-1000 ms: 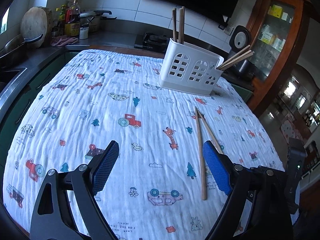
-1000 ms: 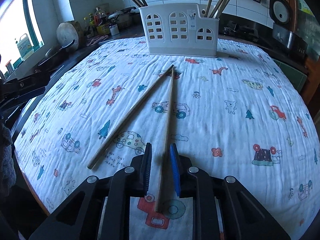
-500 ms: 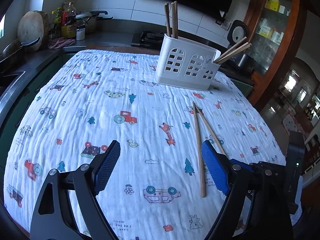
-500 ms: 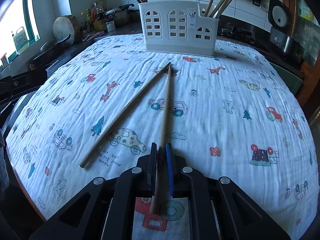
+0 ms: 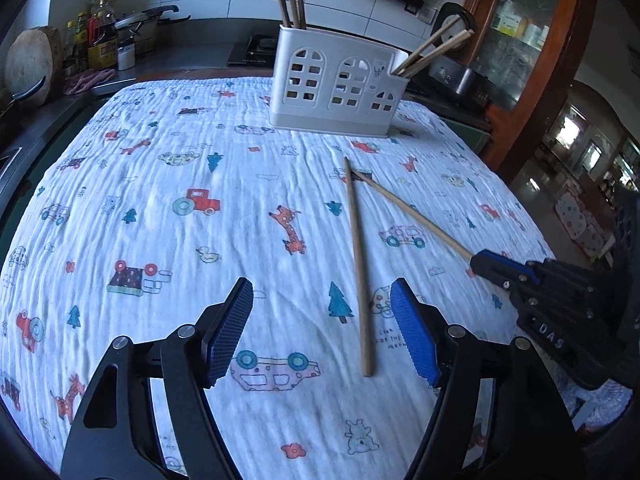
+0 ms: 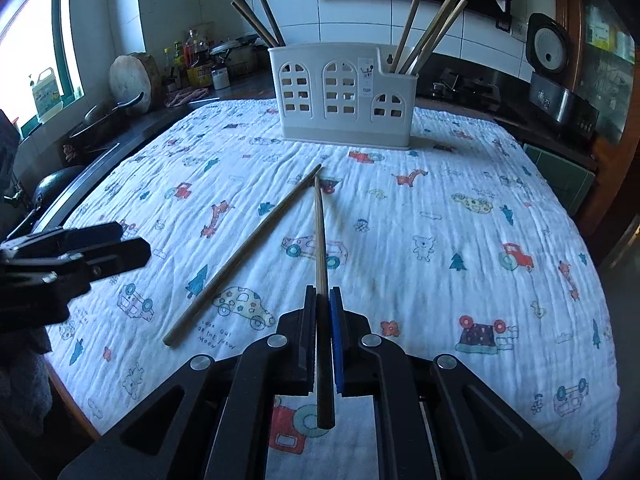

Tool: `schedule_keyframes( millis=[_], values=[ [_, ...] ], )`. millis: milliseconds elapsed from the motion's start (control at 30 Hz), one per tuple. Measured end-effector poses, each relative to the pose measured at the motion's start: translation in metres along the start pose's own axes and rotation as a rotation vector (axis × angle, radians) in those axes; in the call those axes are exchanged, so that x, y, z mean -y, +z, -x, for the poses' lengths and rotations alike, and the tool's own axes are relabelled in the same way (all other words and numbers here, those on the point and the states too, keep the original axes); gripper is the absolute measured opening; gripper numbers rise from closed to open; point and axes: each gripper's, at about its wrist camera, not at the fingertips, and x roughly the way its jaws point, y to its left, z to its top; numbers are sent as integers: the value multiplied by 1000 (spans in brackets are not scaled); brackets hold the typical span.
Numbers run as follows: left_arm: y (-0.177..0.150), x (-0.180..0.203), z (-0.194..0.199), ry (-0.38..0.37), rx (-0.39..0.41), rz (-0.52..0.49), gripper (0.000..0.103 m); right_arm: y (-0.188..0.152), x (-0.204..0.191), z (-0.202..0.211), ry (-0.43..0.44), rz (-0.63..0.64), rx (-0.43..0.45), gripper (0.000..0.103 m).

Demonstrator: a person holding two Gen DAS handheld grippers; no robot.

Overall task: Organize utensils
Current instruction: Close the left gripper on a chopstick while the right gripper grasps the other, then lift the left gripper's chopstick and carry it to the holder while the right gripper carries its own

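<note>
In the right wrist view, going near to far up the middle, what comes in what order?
Right gripper, shut on a chopstick → tip of the loose chopstick on the cloth → white utensil holder → tiled wall.

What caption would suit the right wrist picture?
Right claw shut on one chopstick, a second chopstick on the tablecloth, white holder behind.

Both grippers black plastic w/ blue ribbed pads point(image 5: 414, 344) on the fingers. Shiny round silver screws on the black arms. Triangle holes in each arm. Right gripper point(image 5: 480, 263) has white letters "DAS" on its side.
</note>
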Motion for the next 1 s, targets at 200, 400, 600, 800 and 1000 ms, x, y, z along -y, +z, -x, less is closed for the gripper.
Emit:
schedule_keyframes(
  millis=[200, 400, 600, 800, 1000],
  values=[
    [-7, 17, -23, -44, -63, -32, 50, 12, 9, 24, 1, 2, 70, 7],
    [-8, 26, -39, -59, -102, -50, 28, 23, 15, 46, 4, 11, 139, 7],
    [-6, 26, -50, -49, -125, -42, 15, 33, 18, 57, 5, 22, 180, 7],
    [-4, 30, -54, -20, -136, -52, 15, 36, 19, 57, 8, 27, 188, 7],
    [-2, 29, -54, 6, -142, -48, 6, 40, 19, 56, 10, 35, 182, 7]
  ],
)
